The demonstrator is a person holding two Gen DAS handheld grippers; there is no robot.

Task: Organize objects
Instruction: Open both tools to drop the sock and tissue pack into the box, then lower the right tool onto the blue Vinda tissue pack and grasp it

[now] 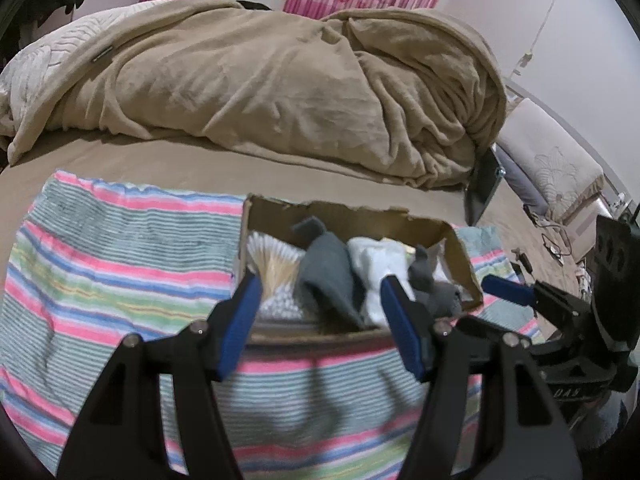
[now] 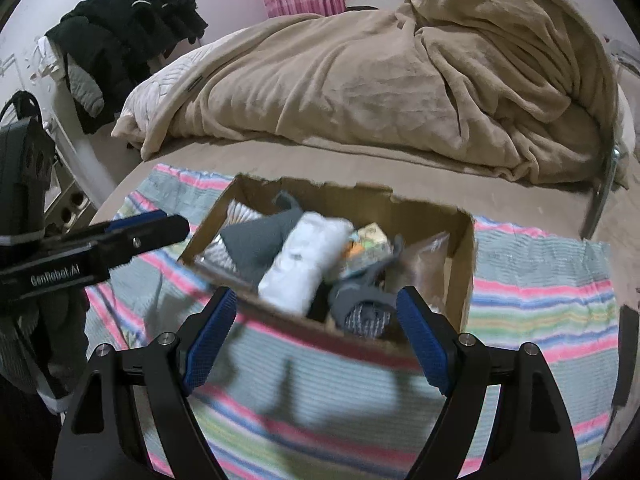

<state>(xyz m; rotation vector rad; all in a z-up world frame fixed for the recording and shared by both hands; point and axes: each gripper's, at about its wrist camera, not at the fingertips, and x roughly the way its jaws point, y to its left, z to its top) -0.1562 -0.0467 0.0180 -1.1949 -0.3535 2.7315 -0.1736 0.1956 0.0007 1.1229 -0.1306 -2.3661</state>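
Observation:
A torn cardboard box [image 1: 360, 210] [image 2: 464, 264] sits on a striped towel [image 1: 100, 260] on the bed. Inside lie a pack of cotton swabs [image 1: 272, 264], a grey cloth [image 1: 324, 276], a white rolled cloth [image 2: 304, 256], a grey sock bundle [image 2: 364, 308], a small colourful pack [image 2: 372, 240] and a clear bag [image 2: 428, 252]. My left gripper [image 1: 320, 280] hangs open over the box's near edge, with nothing pressed between its blue pads. My right gripper [image 2: 316, 294] is open wide above the near wall, also holding nothing. Each gripper shows at the side of the other's view.
A crumpled beige blanket [image 1: 280, 80] fills the far half of the bed. Black clothes [image 2: 128, 24] hang at the left wall. A dark flat object [image 1: 482, 188] leans at the bed's right edge, with a pale cushion [image 1: 552, 164] and cables beyond it.

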